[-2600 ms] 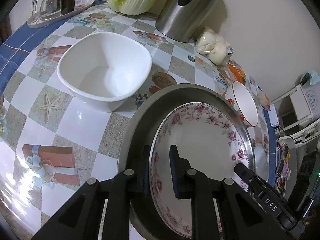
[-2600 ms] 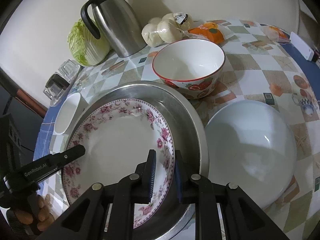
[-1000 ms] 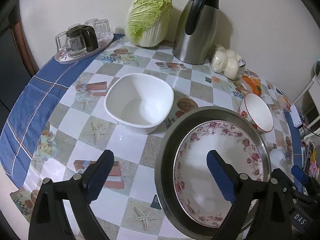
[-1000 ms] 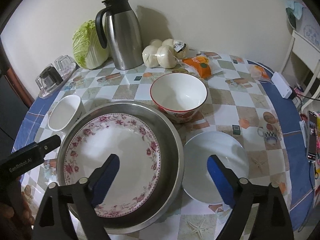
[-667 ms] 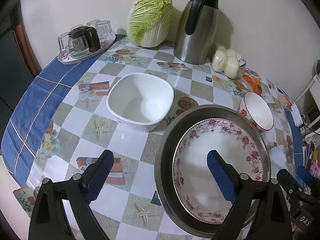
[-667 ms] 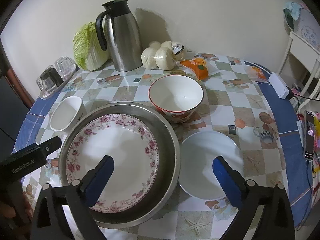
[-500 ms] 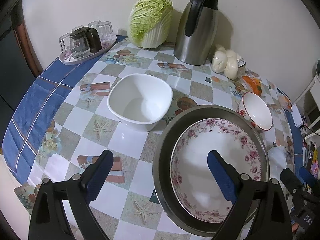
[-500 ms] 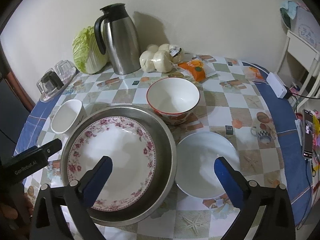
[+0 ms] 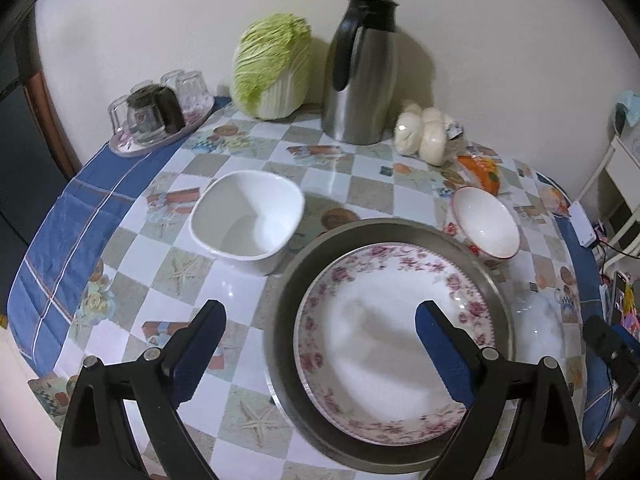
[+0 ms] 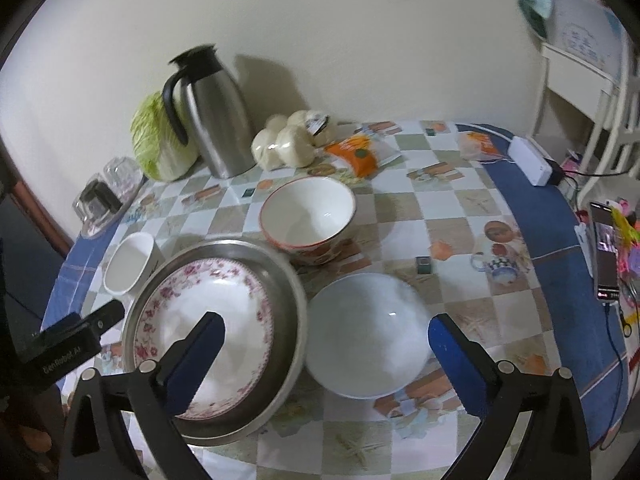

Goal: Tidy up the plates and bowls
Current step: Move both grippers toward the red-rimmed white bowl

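Crowding the steel basin: square bowl, red-rimmed bowl, seemingly white plate.

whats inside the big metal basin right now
A floral-rimmed plate lies inside the metal basin, alone and empty, covering most of the bottom. The basin floor beneath the plate is hidden, so anything under it cannot be seen.
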The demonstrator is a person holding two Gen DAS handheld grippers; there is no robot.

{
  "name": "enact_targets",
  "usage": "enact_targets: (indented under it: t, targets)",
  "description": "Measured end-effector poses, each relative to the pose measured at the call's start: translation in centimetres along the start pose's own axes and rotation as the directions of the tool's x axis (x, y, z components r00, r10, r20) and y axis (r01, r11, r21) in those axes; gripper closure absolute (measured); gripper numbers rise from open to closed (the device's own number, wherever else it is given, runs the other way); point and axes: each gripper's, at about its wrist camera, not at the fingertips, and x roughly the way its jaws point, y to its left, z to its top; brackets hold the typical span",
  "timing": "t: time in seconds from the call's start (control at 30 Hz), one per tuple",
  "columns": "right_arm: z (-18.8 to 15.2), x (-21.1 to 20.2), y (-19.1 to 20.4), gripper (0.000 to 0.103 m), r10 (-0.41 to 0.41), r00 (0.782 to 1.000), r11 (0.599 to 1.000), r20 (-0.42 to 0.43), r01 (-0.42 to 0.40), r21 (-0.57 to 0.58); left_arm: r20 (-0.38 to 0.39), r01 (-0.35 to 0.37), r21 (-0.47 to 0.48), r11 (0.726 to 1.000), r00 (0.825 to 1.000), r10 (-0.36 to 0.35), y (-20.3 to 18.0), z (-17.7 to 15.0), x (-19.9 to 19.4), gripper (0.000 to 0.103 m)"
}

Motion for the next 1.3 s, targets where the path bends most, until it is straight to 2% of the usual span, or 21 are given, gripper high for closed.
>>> enact_targets:
  t: [0.07,0.33,0.47,0.67,0.8,0.93,1.03,1.1,1.17,1.23,1.3]
  targets:
    - [0.1,-0.4,-0.9,0.0,-0.001,1.0,1.0,0.016,0.001,0.015,0.03,0.011,0.019,1.0,0.999,-0.012,-0.9,0.0,-0.3,0.007]
    - [0.5,-2.1,-6.5,0.0,-0.046,0.996,0.99,0.073,0.035,0.139,0.054,0.059,0.098,0.993,0.996,-0.065,-4.8,0.6,-0.9,0.007]
    - [0.4,-2.5,-9.1,0.0,-0.063,0.995,0.98,0.08,0.046,0.195,0.041,0.104,0.09,0.99,0.993,-0.108,-6.2,0.6,-0.6,0.007]
    - [0.0,-2.3,-11.5,0.0,-0.075,0.995,0.965,0.07,0.055,0.255,0.009,0.122,0.155,0.98,0.992,-0.125,-9.2,0.4,0.7,0.007]
    - [0.0,-1.6,-12.0,0.0,-0.059,0.996,0.964,0.069,0.039,0.264,-0.01,0.146,0.155,0.977,0.989,-0.146,-10.2,0.6,1.5,0.008]
    - [0.5,-1.0,-11.6,0.0,-0.035,0.996,0.966,0.077,0.014,0.258,-0.023,0.175,0.141,0.974,0.985,-0.173,-10.7,1.3,2.1,0.017]
    - [1.0,-0.3,-11.0,0.0,-0.027,0.997,0.97,0.078,0.008,0.243,-0.081,0.228,0.11,0.967,0.972,-0.22,-10.6,1.8,3.4,0.017]
    - [1.6,0.3,-10.5,0.001,-0.029,0.997,0.971,0.065,0.012,0.238,-0.108,0.224,0.095,0.97,0.971,-0.214,-10.6,2.4,4.4,0.017]
    - [2.2,0.8,-10.0,0.001,-0.005,0.998,0.972,0.063,-0.01,0.234,-0.132,0.203,0.08,0.976,0.973,-0.191,-10.4,3.3,5.4,0.017]
    - [2.8,1.4,-9.1,0.002,0.026,0.998,0.976,0.06,-0.038,0.214,-0.168,0.205,0.067,0.977,0.967,-0.191,-10.2,4.5,6.3,0.017]
    - [3.8,2.3,-8.0,0.007,0.038,0.998,0.979,0.041,-0.046,0.201,-0.191,0.197,0.06,0.979,0.964,-0.183,-10.3,5.6,6.8,0.018]
